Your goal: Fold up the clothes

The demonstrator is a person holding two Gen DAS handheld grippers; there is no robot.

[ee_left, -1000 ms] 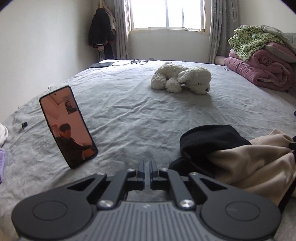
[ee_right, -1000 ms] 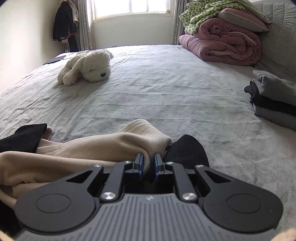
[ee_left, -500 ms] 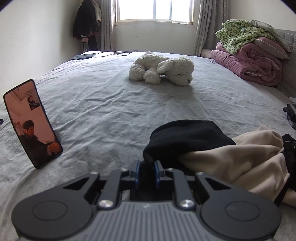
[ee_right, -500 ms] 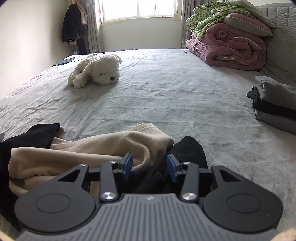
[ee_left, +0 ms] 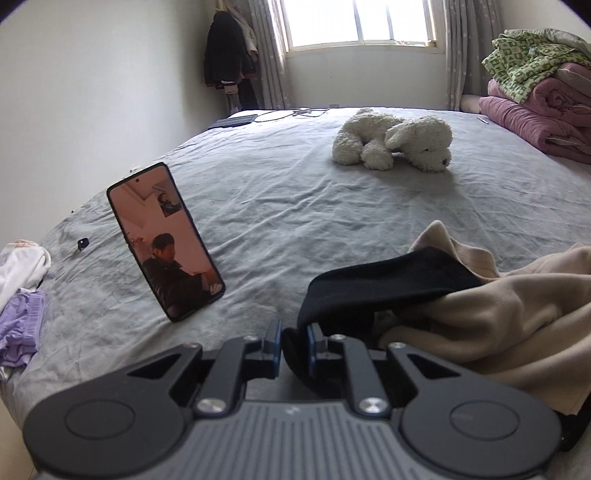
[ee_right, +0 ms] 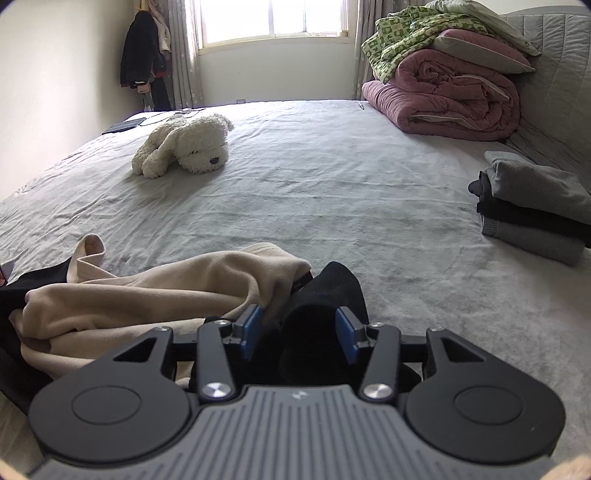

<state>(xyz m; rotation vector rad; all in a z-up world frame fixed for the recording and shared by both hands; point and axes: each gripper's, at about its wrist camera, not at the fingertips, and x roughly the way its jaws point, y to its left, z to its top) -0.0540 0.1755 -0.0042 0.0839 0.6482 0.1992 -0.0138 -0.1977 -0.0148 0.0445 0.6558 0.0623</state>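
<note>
**Regrasp of the beige-and-black garment**

Left gripper (ee_left: pixel 293 341) pinches the garment's black edge (ee_left: pixel 384 286), its jaws having just eased slightly wider. Right gripper (ee_right: pixel 299 334) has just let go: its jaws stand apart around the black cloth (ee_right: pixel 325 295). The garment (ee_right: pixel 147 295) lies crumpled at 6 o'clock on the bed (ee_right: pixel 332 184), unfolded.

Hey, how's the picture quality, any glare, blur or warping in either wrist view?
Left wrist view: the window is blown out white and fisheye bends the bed; the phone stays sharp. Right wrist view: the same window glare, dark rounded corners, the plush dog crisp.
</note>
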